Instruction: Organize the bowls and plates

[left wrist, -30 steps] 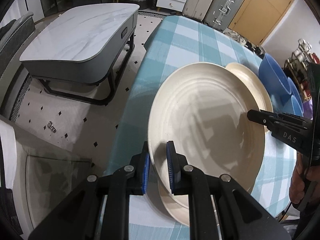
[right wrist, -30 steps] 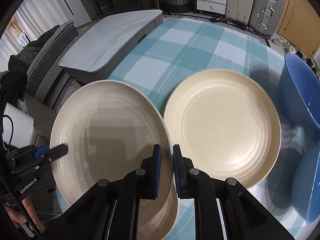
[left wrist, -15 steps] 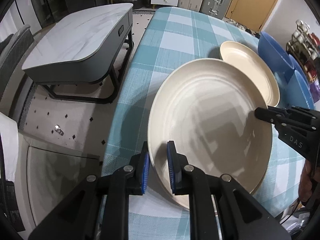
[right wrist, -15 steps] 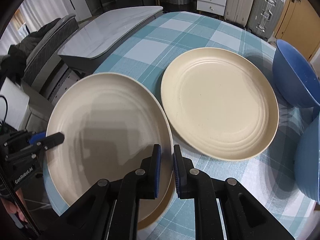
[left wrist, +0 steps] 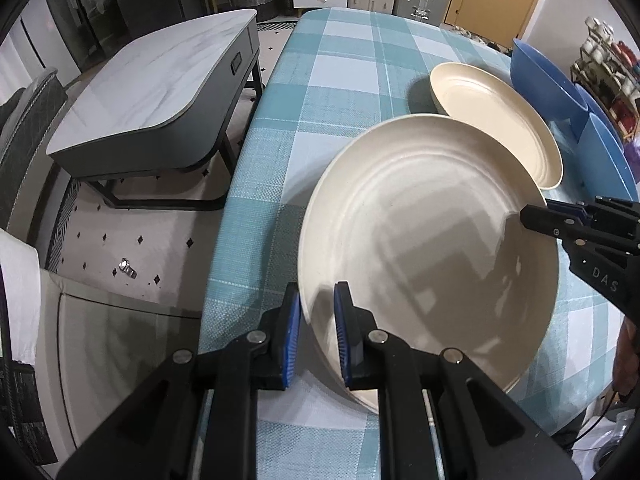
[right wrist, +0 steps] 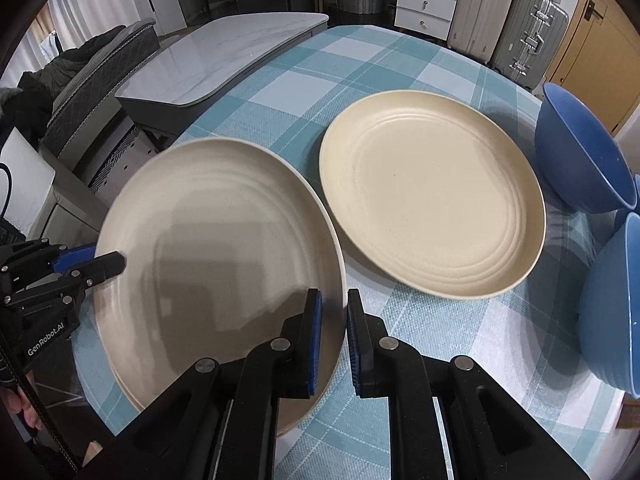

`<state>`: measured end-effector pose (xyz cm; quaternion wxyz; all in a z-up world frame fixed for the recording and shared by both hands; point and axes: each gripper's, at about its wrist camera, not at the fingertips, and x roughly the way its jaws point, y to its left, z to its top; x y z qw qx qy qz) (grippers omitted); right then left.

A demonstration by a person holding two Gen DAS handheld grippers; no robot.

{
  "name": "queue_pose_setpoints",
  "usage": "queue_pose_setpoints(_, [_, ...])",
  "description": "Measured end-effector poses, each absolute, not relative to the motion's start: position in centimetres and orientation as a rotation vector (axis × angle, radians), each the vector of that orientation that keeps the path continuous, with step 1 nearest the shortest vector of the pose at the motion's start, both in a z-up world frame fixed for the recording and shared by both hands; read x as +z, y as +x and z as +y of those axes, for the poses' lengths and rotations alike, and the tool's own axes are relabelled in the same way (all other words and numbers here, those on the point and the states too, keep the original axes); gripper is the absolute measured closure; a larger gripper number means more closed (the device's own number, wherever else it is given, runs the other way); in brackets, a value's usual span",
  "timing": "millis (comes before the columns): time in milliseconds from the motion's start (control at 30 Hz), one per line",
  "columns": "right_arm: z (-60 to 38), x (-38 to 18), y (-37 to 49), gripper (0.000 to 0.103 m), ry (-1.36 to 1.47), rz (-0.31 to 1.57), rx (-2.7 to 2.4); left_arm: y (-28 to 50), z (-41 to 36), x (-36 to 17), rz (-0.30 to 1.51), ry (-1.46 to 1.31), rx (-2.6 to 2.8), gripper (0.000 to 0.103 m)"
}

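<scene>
A large cream plate [left wrist: 432, 248] [right wrist: 216, 248] is held level at two opposite rims, just above the teal checked tablecloth [left wrist: 340, 80]. My left gripper [left wrist: 316, 300] [right wrist: 108, 260] is shut on its left rim. My right gripper [right wrist: 334, 300] [left wrist: 532, 216] is shut on its right rim. The edge of another cream plate [right wrist: 294, 422] shows right beneath it. A third cream plate [left wrist: 492, 120] [right wrist: 432, 196] lies on the cloth beside it, apart from it. Two blue bowls [right wrist: 580, 152] [right wrist: 612, 300] stand at the right.
The table's left edge [left wrist: 224, 220] runs close to the held plate, with floor below. A grey marble-topped low table [left wrist: 152, 92] stands off that side. Suitcases and a white drawer unit [right wrist: 428, 0] line the far wall.
Both grippers have carried the held plate sideways and slightly down. It no longer overlaps the neighbouring cream plate and sits lower over the plate beneath. Both grips are unchanged.
</scene>
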<state>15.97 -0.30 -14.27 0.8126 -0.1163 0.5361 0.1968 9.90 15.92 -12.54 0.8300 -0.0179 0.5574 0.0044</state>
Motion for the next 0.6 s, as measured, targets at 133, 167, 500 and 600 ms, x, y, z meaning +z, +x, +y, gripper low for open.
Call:
queue_pose_setpoints(133, [-0.7, -14.1, 16.0, 0.091, -0.231, 1.158, 0.425, 10.0, 15.6, -12.6, 1.184, -0.018, 0.009, 0.089])
queue_pose_setpoints(167, [-0.8, -14.0, 16.0, 0.091, -0.223, 1.160, 0.429, 10.0, 15.4, -12.7, 1.189, 0.001, 0.007, 0.089])
queue_pose_setpoints(500, [-1.6, -14.4, 16.4, 0.091, -0.158, 1.201, 0.450, 10.1, 15.2, -12.7, 1.207, 0.043, -0.003, 0.089])
queue_pose_setpoints(600, [-1.5, -14.4, 16.5, 0.091, -0.172, 1.222, 0.451, 10.1, 15.3, -12.6, 1.205, 0.027, -0.005, 0.089])
